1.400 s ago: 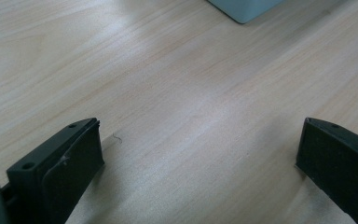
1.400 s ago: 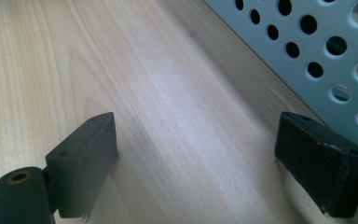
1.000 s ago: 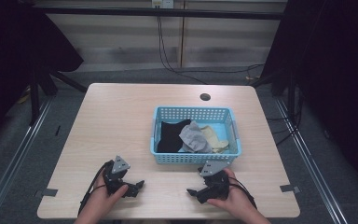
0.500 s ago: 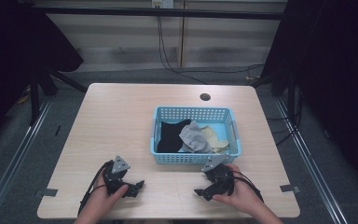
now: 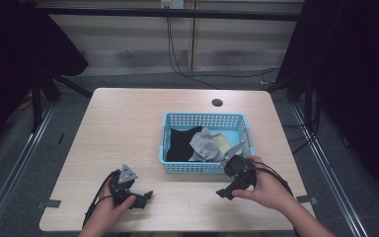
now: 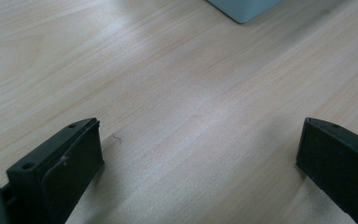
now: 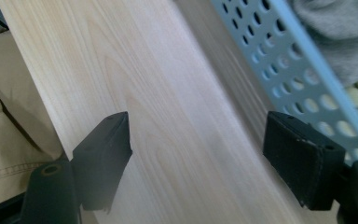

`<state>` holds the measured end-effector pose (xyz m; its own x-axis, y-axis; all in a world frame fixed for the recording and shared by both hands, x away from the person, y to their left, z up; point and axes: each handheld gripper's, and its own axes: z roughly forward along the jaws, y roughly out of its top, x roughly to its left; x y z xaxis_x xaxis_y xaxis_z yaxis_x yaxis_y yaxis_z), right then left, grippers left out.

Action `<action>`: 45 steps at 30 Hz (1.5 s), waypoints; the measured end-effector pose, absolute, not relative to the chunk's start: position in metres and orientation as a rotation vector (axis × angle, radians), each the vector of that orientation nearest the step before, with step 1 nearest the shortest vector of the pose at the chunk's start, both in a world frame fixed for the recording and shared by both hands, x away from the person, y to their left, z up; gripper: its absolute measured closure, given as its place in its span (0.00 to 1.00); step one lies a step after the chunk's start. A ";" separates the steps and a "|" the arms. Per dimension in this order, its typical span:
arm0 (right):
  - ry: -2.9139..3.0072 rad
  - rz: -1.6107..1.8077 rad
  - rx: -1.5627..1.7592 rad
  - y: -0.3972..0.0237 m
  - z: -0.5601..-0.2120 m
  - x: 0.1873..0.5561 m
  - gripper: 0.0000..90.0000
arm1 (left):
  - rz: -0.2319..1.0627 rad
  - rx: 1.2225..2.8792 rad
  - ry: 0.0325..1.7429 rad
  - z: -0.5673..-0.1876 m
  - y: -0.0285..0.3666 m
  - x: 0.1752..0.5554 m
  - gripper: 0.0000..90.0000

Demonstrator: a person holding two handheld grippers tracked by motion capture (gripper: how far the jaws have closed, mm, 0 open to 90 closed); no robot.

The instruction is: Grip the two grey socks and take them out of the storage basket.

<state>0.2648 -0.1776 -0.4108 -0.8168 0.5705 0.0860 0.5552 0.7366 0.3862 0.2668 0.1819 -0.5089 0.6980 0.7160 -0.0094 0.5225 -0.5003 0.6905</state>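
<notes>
A light-blue perforated basket sits right of the table's middle and holds a black garment, a grey one and a cream one. My left gripper rests on the wood at the front left, open, with bare table between its jaws; a basket corner shows far off. My right gripper hangs above the table by the basket's front right, open. Its jaws have just been closing a little, with nothing between them. The basket wall and grey garment lie to its right.
The wooden table has a round hole behind the basket. The table's front edge and the person's beige trousers appear in the right gripper view. Dark floor with metal rails flanks the table.
The right hand has lifted its gripper off the table and carried it right and back, up to the basket's front right corner. The left gripper has stayed where it was.
</notes>
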 end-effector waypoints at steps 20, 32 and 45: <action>2.845 0.606 0.978 -0.172 -0.362 0.312 0.29 | 0.364 2.220 0.941 -0.509 0.182 0.267 0.00; 2.772 0.554 1.109 -0.164 -0.375 0.362 0.31 | 0.365 2.209 0.947 -0.509 0.181 0.267 0.00; 2.707 0.537 1.235 -0.163 -0.410 0.396 0.39 | 0.365 2.209 0.947 -0.509 0.181 0.267 0.00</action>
<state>0.3959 -0.1628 -0.4101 -0.6607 0.7496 0.0394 0.7078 0.6047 0.3651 0.2666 0.1813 -0.5093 0.6936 0.7202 -0.0147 0.5244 -0.4908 0.6958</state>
